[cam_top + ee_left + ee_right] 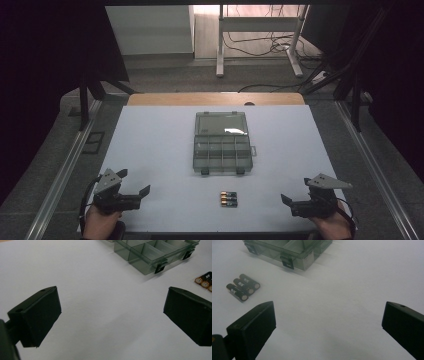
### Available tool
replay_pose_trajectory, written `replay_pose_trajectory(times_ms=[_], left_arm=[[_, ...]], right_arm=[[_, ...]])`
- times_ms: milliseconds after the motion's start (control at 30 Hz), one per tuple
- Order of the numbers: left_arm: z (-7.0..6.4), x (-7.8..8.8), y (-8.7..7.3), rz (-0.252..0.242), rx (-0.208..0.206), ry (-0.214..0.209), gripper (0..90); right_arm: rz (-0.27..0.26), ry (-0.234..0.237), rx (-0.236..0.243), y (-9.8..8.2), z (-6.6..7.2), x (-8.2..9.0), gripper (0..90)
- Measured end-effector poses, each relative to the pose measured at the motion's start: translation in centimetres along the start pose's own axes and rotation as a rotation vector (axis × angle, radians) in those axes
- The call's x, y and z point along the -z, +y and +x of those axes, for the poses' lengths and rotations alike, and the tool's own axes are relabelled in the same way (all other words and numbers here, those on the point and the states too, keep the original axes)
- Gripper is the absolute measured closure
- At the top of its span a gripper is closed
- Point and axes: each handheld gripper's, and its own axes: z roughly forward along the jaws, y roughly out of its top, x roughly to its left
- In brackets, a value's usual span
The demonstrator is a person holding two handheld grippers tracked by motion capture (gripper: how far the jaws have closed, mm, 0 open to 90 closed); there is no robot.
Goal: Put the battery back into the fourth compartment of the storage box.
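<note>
**A:** What lies ahead of your grippers?

**B:** Ahead of both, in the middle of the white table (150,150), sits a smoky clear plastic box (222,142). Its lid is swung back flat on the far side, and the near half is split into small compartments. Two dark latches hang on the wall facing you.

**A:** And closer to you?

**B:** Three batteries (229,199), dark with copper-coloured ends, lie side by side and touching. They are between your two grippers, nearer than the box and a little apart from it. In the right gripper view they show ahead and to the left of the jaws (243,287); in the left gripper view they peek in at the right edge (205,281), just beyond the right jaw.

**A:** How do your hands sit?

**B:** Your left hand (100,222) holds the left gripper (134,196) low over the table's near left corner, jaws aimed inward toward the batteries. Your right hand (332,225) mirrors it at the near right corner with the right gripper (295,202).

**A:** Are the jaws holding anything?

**B:** No. On each gripper the two black jaws stand wide apart, with bare table between them. The box corner (150,255) lies well ahead of the left one.
</note>
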Motion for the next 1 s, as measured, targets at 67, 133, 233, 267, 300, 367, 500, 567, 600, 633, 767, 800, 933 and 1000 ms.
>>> replay_pose_trajectory(times_ms=[67, 133, 233, 267, 300, 367, 500, 567, 600, 633, 767, 800, 933, 1000], left_arm=[[-0.01, 0.0, 0.0, 0.003, -0.002, -0.001, 1.9], [-0.03, 0.0, -0.01, 0.005, -0.004, -0.001, 2.0], [-0.07, -0.08, 0.03, 0.009, -0.008, -0.009, 2.0], [-0.06, -0.1, 0.04, 0.014, -0.009, -0.01, 2.0], [-0.06, -0.11, 0.05, 0.016, -0.01, -0.01, 2.0], [-0.05, -0.1, 0.03, 0.017, -0.009, -0.009, 2.0], [0.0, -0.01, -0.05, 0.014, -0.003, -0.007, 2.0], [-0.01, 0.03, -0.07, 0.015, -0.003, -0.004, 2.0], [-0.04, 0.04, -0.08, 0.015, -0.005, -0.004, 2.0], [-0.07, 0.04, -0.09, 0.016, -0.006, -0.004, 2.0], [-0.2, -0.01, -0.04, 0.029, -0.02, 0.004, 2.0], [-0.22, -0.03, -0.03, 0.031, -0.022, 0.006, 2.0], [-0.25, -0.06, -0.01, 0.033, -0.021, 0.011, 2.0], [-0.22, -0.06, -0.01, 0.032, -0.017, 0.012, 2.0]], right_arm=[[0.001, 0.003, 0.005, 0.02, 0.04, -0.02, 0.0], [0.004, 0.005, 0.009, 0.04, 0.06, -0.07, 0.0], [0.021, 0.017, 0.007, 0.1, 0.0, -0.26, 0.0], [0.024, 0.021, 0.005, 0.11, -0.02, -0.28, 0.0], [0.024, 0.022, 0.007, 0.11, -0.02, -0.28, 0.0], [0.025, 0.025, 0.01, 0.14, 0.04, -0.32, 0.0], [0.033, 0.033, 0.024, 0.25, 0.12, -0.51, 0.0], [0.038, 0.035, 0.028, 0.32, 0.15, -0.61, 0.0], [0.039, 0.037, 0.029, 0.34, 0.16, -0.65, 0.0], [0.042, 0.04, 0.029, 0.36, 0.18, -0.68, 0.0], [0.045, 0.047, 0.038, 0.43, 0.19, -0.75, 0.0], [0.048, 0.051, 0.041, 0.45, 0.2, -0.78, 0.0], [0.059, 0.051, 0.058, 0.56, 0.31, -0.92, 0.0], [0.062, 0.048, 0.068, 0.73, 0.41, -0.98, 0.0]])
